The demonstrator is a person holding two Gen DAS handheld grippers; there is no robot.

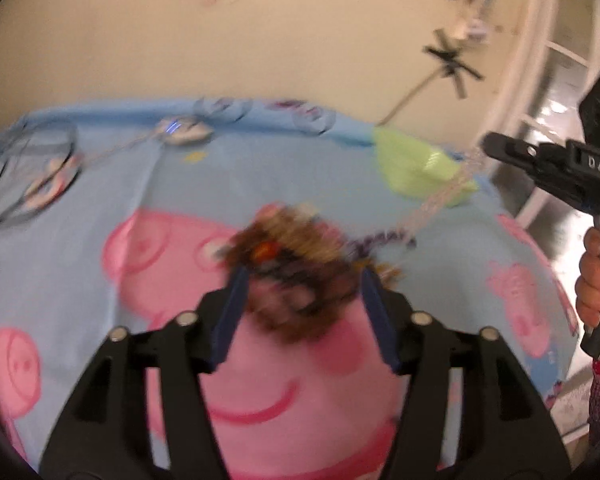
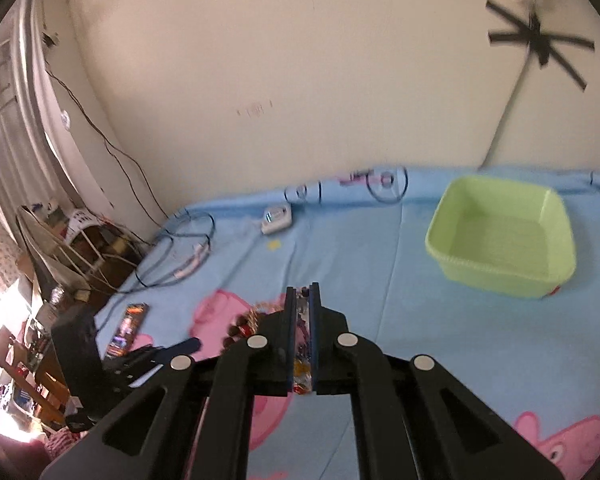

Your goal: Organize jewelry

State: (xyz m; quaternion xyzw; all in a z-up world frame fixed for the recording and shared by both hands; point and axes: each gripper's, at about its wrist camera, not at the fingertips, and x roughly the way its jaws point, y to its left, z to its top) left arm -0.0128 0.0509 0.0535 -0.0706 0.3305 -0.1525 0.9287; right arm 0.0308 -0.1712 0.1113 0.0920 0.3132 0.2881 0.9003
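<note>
We see green basin (image 2: 500, 236) on the blue cartoon sheet (image 2: 380, 248), far right nr wall; inside looks bare, nothing in it that we can make out. Jewelry pile (image 1: 300, 264), brownish beads, blurred, lies mid-sheet betw the spread jaws of left gripper (image 1: 304, 304); pads not pressing it, so released. Right gripper (image 2: 303, 340) clenched on a beaded strand (image 2: 302, 344); in left view that strand runs taut from the pile up to the gripper, w/ a hand on its handle.
</note>
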